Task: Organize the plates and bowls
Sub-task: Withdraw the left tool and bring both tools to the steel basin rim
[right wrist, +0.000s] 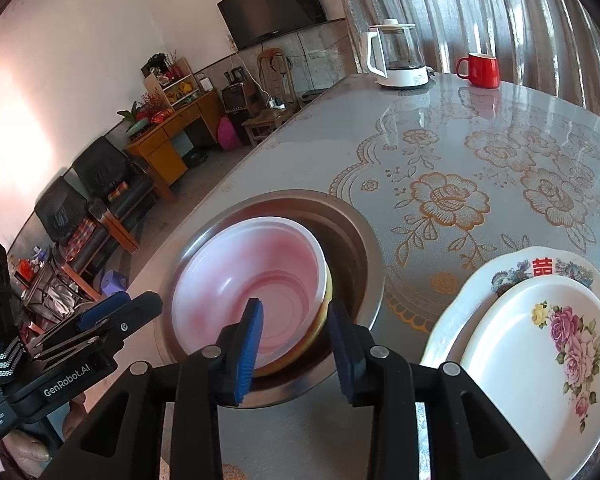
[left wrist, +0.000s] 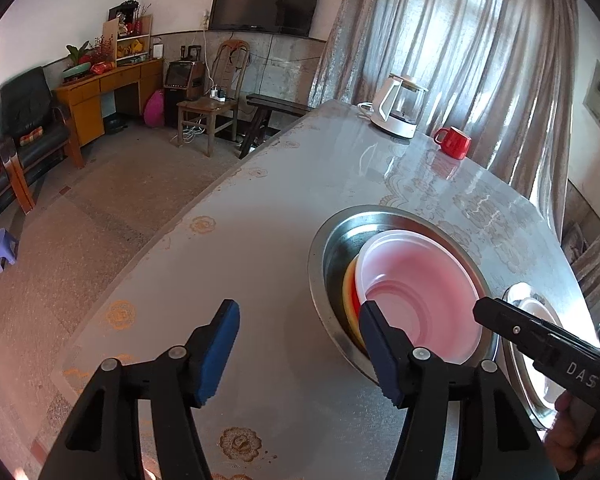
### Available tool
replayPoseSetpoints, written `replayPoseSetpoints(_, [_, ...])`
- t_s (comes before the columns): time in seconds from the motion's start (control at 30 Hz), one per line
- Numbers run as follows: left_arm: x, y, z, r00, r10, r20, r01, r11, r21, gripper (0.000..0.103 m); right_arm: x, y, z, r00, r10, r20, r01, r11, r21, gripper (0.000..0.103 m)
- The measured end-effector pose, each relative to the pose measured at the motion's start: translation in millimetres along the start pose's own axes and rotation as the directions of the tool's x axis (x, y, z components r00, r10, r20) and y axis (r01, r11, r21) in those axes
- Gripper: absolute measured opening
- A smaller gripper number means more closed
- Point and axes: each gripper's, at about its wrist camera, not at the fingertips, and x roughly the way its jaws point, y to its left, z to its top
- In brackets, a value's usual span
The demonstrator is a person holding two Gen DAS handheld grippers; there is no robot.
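Just ahead of our right gripper (right wrist: 296,344) | pink bowl (right wrist: 248,288) nests in steel basin (right wrist: 364,248), rim between part-open, empty fingers | left gripper (left wrist: 300,356) wider, empty, bowl off its right finger | right nearer

A white-based glass kettle (right wrist: 396,56) stands at the far end of the bench (right wrist: 440,160), with a red mug (right wrist: 480,70) near it toward the curtained far edge, both on a glossy cover printed with gold flowers. Beyond the bench a dark television (left wrist: 266,4) hangs on the wall above a wooden chair (left wrist: 210,108). A yellow wooden desk (left wrist: 108,94), dark armchairs (left wrist: 28,120) and a small purple stool (left wrist: 3,249) line the left wall.
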Motion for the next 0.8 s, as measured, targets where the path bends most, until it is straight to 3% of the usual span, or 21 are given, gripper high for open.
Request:
replayPoseSetpoints(0.27, [2.9,14.7,0.5,1.0,-0.008,-0.018,0.007,0.999,-0.051,0.063,-16.1,-19.8,6.0,0.999,0.022,0.047,-0.026,0.996,0.088,0.04])
replayPoseSetpoints(0.63, [14.6,25.8,5.1,0.996,-0.063,-0.055,0.057,0.992,-0.115,0.063,-1.2,-41.5,17.7,0.998,0.057,0.014,-0.059,0.983,0.176,0.04])
replayPoseSetpoints(0.73, [16.6,25.1,7.3,0.995,-0.087,-0.055,0.079,0.989,-0.124,0.06,3.7,-42.6,19.1,0.998,0.07,0.005,-0.07,0.98,0.186,0.043])
replayPoseSetpoints(0.8, [18.9,25.9,8.8,0.991,-0.121,-0.055,0.112,0.984,-0.139,0.052,6.1,-43.8,18.8,0.997,0.074,0.002,-0.073,0.979,0.192,0.043])
